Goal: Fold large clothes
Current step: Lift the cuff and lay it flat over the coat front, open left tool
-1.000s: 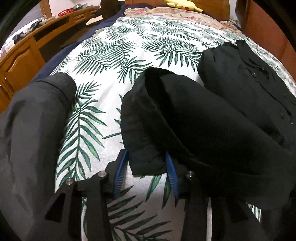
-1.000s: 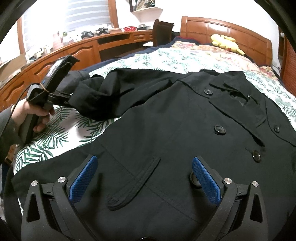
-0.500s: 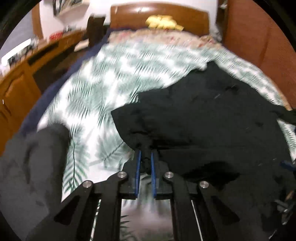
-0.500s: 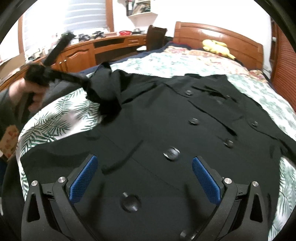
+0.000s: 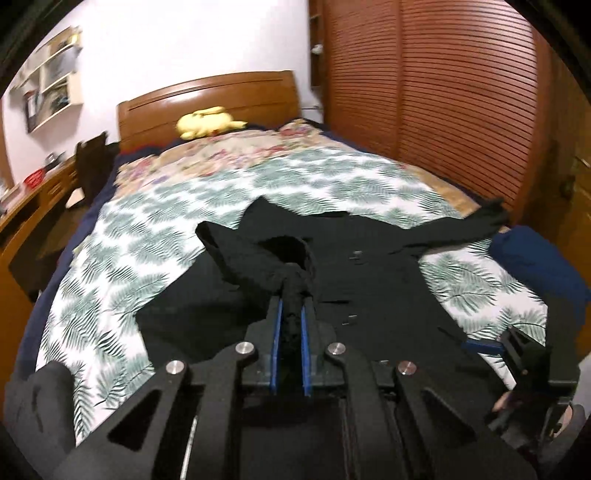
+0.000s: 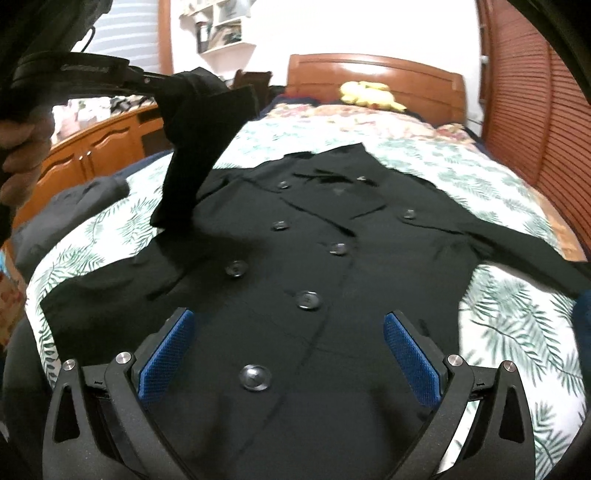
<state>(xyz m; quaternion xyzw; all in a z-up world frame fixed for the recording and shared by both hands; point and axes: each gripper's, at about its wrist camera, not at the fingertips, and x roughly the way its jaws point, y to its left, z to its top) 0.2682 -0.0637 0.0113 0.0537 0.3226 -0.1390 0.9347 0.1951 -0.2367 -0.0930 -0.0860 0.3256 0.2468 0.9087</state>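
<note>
One coat (image 6: 332,280) sleeve (image 5: 255,266) end vanishes between left gripper (image 5: 291,317) jaws.

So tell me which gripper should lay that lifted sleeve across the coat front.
Left. The left gripper is already shut on the sleeve, raised above the coat; the right gripper is open and empty.

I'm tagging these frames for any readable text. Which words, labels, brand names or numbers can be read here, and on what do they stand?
None can be read.
Left gripper: a faint raised marking along its body, too blurred to read.
Wall shelves: books or boxes, any print too small to read.
Black coat: its buttons show no legible lettering.
Bedspread: leaf pattern only, no words.
</note>
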